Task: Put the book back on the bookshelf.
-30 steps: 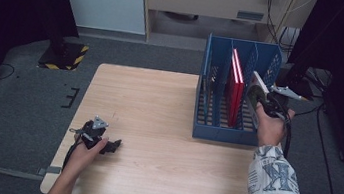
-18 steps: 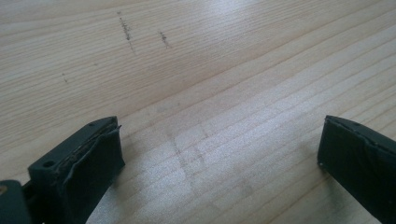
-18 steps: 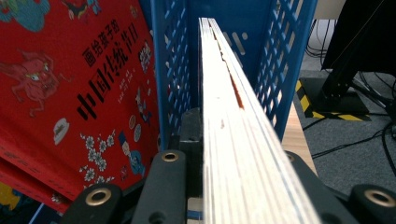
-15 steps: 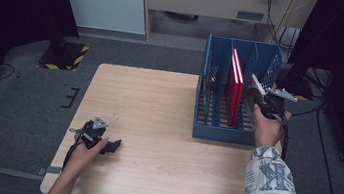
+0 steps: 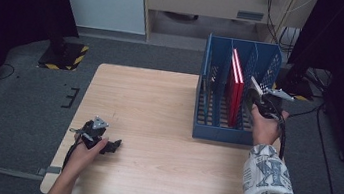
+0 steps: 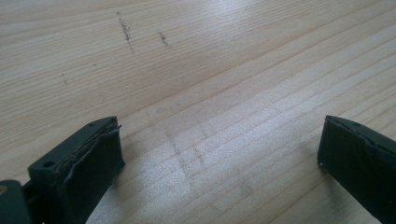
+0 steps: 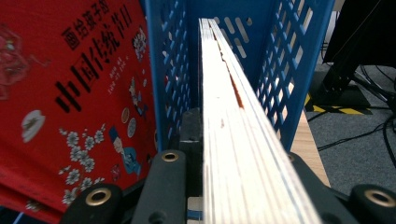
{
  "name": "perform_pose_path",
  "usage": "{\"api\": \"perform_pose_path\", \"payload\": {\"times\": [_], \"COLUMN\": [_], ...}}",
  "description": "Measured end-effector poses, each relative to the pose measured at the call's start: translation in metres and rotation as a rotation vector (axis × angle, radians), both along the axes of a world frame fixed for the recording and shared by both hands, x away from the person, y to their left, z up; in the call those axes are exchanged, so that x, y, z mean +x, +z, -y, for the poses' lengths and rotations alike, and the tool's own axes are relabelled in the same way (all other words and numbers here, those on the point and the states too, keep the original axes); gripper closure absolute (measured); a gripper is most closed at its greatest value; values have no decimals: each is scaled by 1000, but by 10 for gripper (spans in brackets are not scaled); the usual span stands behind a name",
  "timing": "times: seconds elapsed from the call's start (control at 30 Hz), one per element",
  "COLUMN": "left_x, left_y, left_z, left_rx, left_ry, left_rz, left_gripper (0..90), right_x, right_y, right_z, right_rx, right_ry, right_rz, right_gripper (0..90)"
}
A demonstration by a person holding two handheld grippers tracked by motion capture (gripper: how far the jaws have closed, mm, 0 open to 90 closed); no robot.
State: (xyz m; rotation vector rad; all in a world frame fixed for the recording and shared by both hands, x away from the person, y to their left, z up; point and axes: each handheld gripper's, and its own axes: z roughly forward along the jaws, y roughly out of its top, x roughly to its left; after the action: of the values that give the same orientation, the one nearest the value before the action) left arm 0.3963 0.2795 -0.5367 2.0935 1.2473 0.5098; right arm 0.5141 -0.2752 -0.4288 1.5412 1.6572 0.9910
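Observation:
A blue slotted file rack (image 5: 211,89) stands on the right part of the wooden table (image 5: 158,110). A red book (image 5: 235,85) stands upright in a middle slot, its cover (image 7: 70,93) printed with Chinese characters. My right gripper (image 5: 261,96) is shut on a second book (image 7: 233,116), seen page-edge on, which reaches into the rack's rightmost slot (image 7: 275,70); in the high view this held book (image 5: 255,86) is a pale strip. My left gripper (image 5: 103,141) rests low on the table near the front left corner. Its jaws stand wide apart over bare wood (image 6: 219,140).
The rack's right wall (image 5: 271,72) is close to the table's right edge. Beyond the table lie grey floor, cables (image 5: 327,127) and a black-and-yellow striped base (image 5: 66,58). A pale cabinet (image 5: 213,1) stands behind the table.
The right hand with the book has edged very slightly toward the near side. The left hand has stayed where it was.

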Motion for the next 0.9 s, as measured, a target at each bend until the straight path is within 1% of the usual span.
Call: {"api": "perform_pose_path", "payload": {"times": [0.33,0.4,0.47,0.57,0.67,0.7,0.77,0.8,0.9], "left_x": [0,0,0,0,0,0,0,0,0], "left_y": [0,0,0,0,0,0,0,0,0], "left_z": [0,0,0,0,0,0,0,0,0], "left_rx": [-3,-3,-2,-2,-3,-3,-2,-2,-2], "left_ry": [0,0,0,0,0,0,-1,-1,-1], "left_rz": [1,1,0,1,1,1,1,1,1], "left_gripper": [0,0,0,0,0,0,0,0,0], "right_x": [3,3,2,0,-3,-4,-6,-7,-9], "right_y": [-10,-12,-15,-16,-17,-17,-19,-22,-26], "right_z": [-4,-4,-4,-4,-5,-5,-6,-6,-6], "right_rx": [-12,-15,-14,-23,-31,-32,-38,-43,-37], "right_ry": [0,2,-4,6,11,10,14,17,17], "right_rz": [-35,-55,-60,-60,-72,-67,-85,-88,-102], "right_gripper": [754,752,751,749,737,736,736,737,738]}}
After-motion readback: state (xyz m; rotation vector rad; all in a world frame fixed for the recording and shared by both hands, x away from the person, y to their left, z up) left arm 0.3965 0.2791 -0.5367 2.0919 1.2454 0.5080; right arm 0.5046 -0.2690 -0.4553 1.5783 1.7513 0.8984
